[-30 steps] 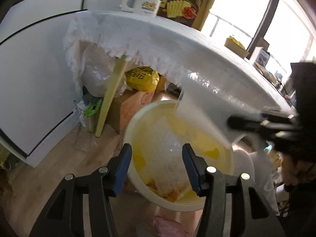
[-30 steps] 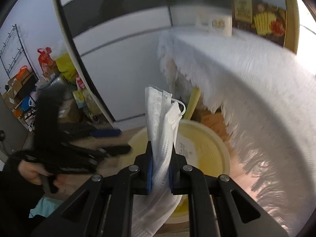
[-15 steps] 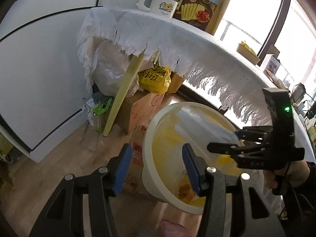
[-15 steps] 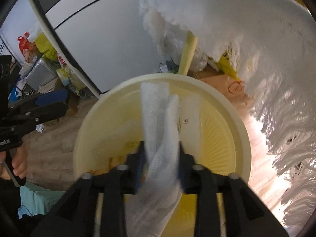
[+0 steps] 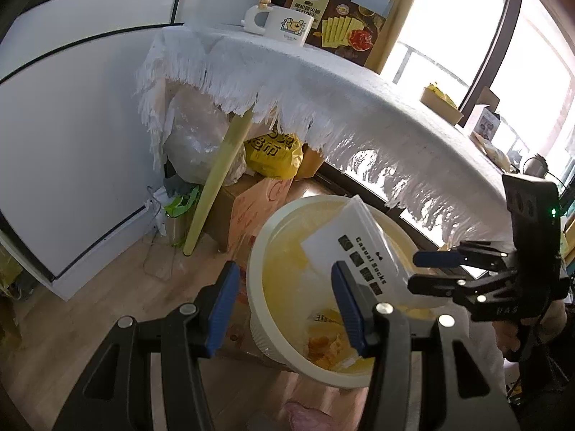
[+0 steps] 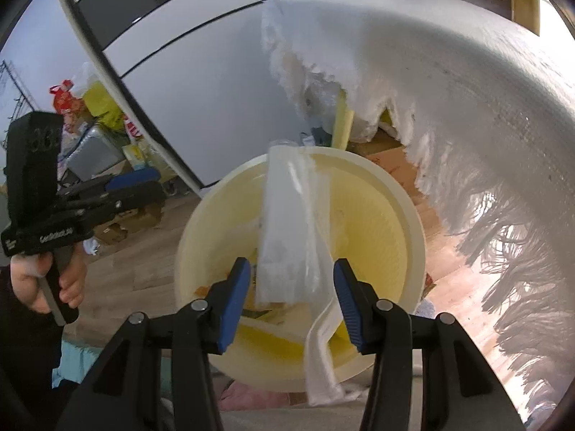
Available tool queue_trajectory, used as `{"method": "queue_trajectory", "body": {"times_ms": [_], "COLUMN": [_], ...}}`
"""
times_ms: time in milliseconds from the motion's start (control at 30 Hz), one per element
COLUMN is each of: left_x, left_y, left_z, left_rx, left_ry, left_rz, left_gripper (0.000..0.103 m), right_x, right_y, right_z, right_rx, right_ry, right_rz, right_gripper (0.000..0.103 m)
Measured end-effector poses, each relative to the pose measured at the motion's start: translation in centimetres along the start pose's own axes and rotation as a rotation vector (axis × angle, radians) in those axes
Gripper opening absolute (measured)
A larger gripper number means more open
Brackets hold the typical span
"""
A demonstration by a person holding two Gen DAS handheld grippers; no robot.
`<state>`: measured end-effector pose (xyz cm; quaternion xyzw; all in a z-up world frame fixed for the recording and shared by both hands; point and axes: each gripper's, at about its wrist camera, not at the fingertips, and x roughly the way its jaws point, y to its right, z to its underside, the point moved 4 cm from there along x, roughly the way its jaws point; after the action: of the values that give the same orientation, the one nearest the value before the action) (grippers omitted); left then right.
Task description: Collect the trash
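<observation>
1. I am holding the right gripper [image 6: 291, 292] directly over the yellow bin [image 6: 409, 215], its fingers spread wide and gripping nothing.
2. The white face mask [image 6: 291, 222] is lying between the spread fingers without touching either pad. Its upper end is resting against the bin's far rim; its lower end is trailing over the near rim.
3. In the left wrist view, a white socks packet [image 5: 363, 251] is leaning inside the bin against the far rim, above orange scraps at the bottom.
4. I am keeping the left gripper [image 5: 284, 305] wide open and empty beside the bin's near left rim.
5. Judgement: the drop is only partly sound, since the mask's tail is hanging outside the rim.
6. To finish well, I am advising nudging that tail inward with one finger and lifting straight up, clear of the strap.
7. The fringed tablecloth [image 6: 467, 115] is hanging near the bin's right side; I am advising keeping the fingers away from it.
</observation>
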<state>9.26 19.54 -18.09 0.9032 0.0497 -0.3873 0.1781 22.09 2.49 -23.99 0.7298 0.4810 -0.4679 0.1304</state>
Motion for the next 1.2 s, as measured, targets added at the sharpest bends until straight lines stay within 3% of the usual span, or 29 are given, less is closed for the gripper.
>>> {"method": "queue_trajectory", "body": {"times_ms": [200,367,700,933,1200], "left_x": [-0.6,-0.7,-1.3,-2.5,-4.8], "left_y": [0.0,0.0,0.6,1.2,1.7], "left_z": [0.0,-0.3,-0.5,-0.5,-0.2], "left_rx": [0.005,0.010,0.032,0.050,0.087], "left_ry": [0.004,0.006,0.018,0.031,0.051], "left_rz": [-0.009,-0.017,-0.007,-0.005,-0.026], "left_gripper": [0.053,0.053,0.053,0.053,0.053], "right_x": [0.9,0.5,-1.7,0.3,-2.8], "right_y": [-0.2,-1.0,-1.5,-2.3,-2.8], "right_z": [0.9,1.4,4.1,4.4,2.7], "right_rx": [-0.042,-0.051,-0.056,-0.022,-0.044], "right_ry": [-0.047,-0.053,-0.084,-0.104,-0.004], "right_rz": [0.082,0.011,0.056,-0.050,0.092], "right_gripper": [0.046,0.046,0.046,0.046,0.046]}}
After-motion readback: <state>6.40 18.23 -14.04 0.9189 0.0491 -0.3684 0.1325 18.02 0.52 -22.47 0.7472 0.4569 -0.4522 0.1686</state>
